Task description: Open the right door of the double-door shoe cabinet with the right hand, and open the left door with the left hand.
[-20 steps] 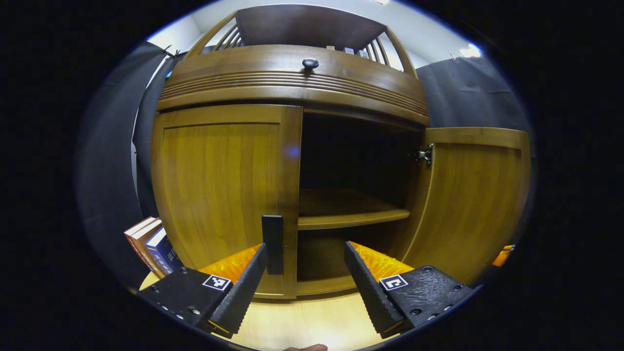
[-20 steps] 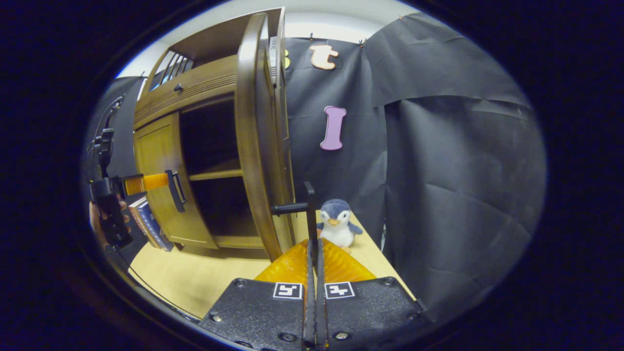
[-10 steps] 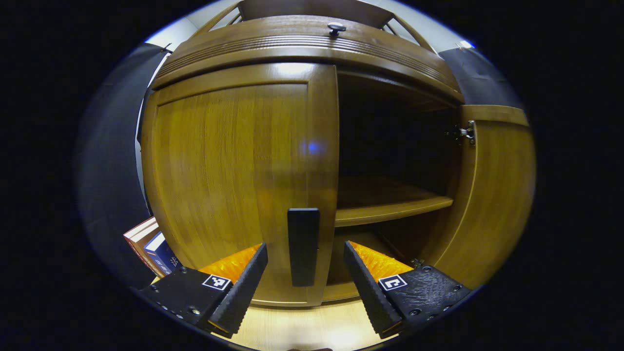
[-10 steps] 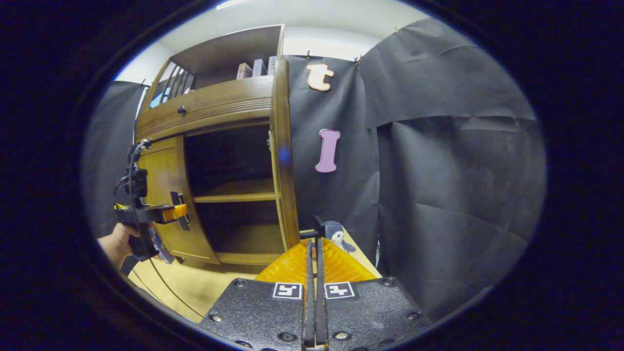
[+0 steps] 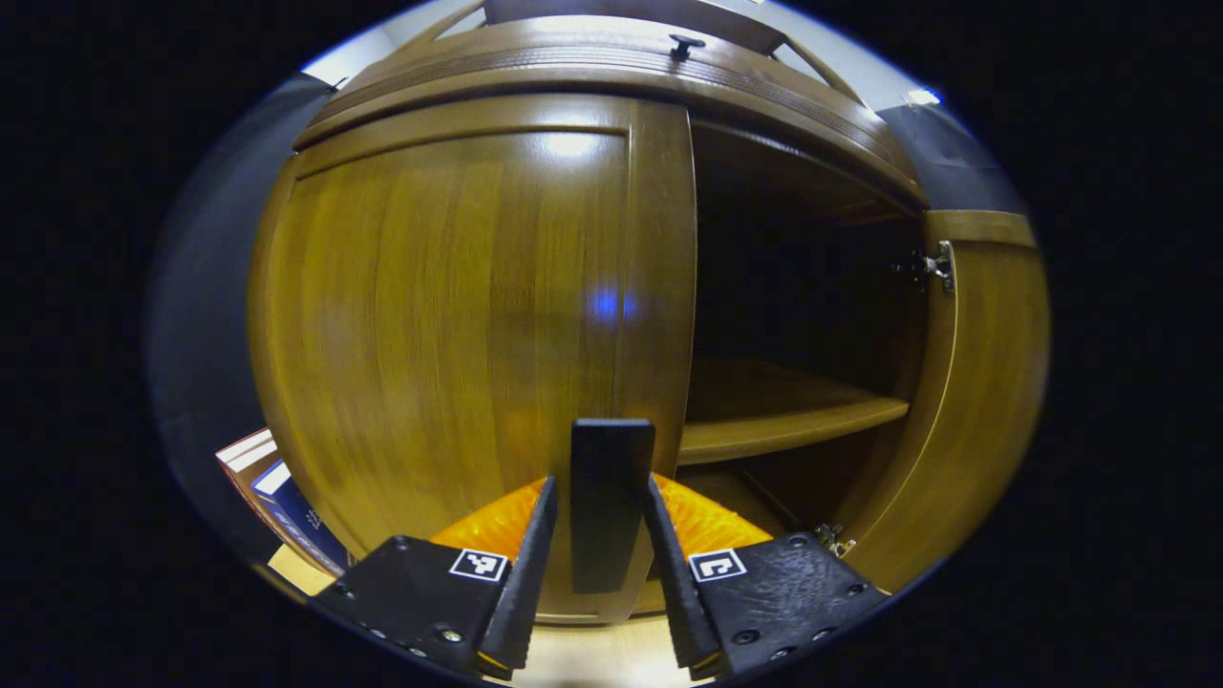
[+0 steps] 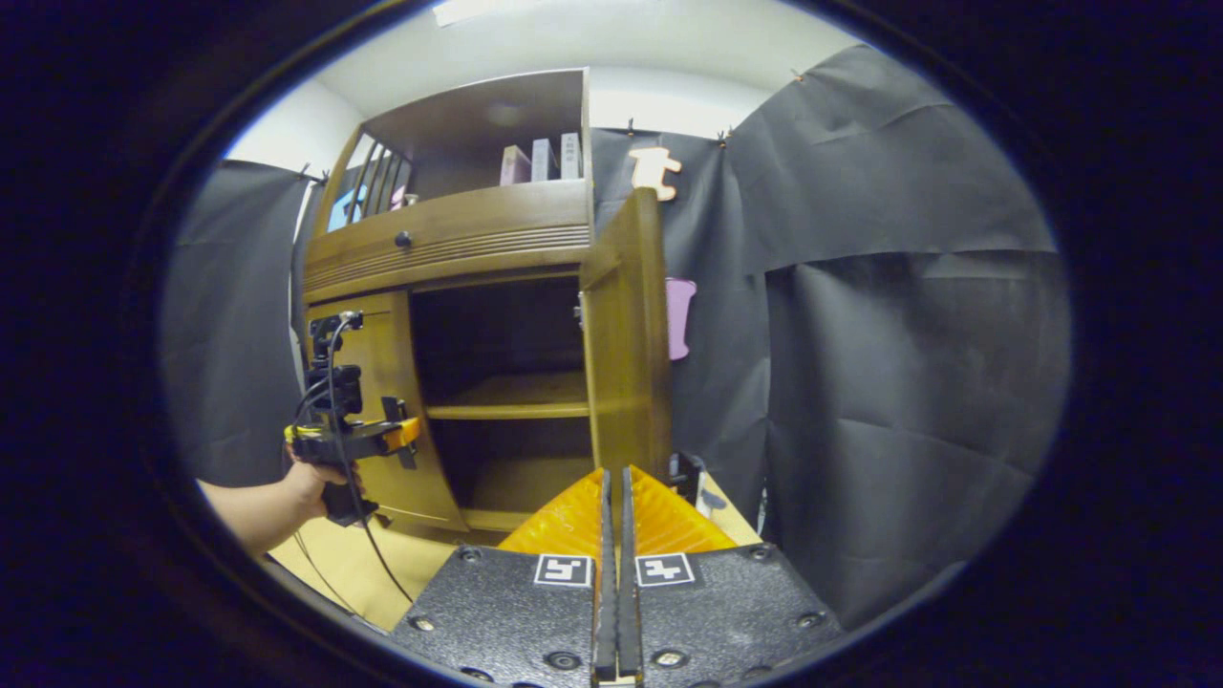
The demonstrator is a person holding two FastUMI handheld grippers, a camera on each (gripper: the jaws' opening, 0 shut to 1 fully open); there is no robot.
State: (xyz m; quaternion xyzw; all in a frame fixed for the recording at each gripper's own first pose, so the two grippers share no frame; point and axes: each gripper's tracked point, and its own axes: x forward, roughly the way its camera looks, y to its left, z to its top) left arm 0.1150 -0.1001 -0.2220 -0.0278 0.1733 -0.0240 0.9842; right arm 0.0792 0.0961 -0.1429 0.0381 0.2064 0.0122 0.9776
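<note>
Left gripper (image 5: 597, 573): jaws clamped on left door (image 5: 459, 315) handle (image 5: 610, 502); pull along hinge arc. Right gripper (image 6: 612, 573): jaws together.

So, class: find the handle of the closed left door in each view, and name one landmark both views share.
Left gripper view: the left door handle stands low at centre, between the left gripper's fingers.
Right gripper view: the handle is small at mid-left on the left door, with that gripper at it.
Shared landmark: the shelf inside the open cabinet.
</note>
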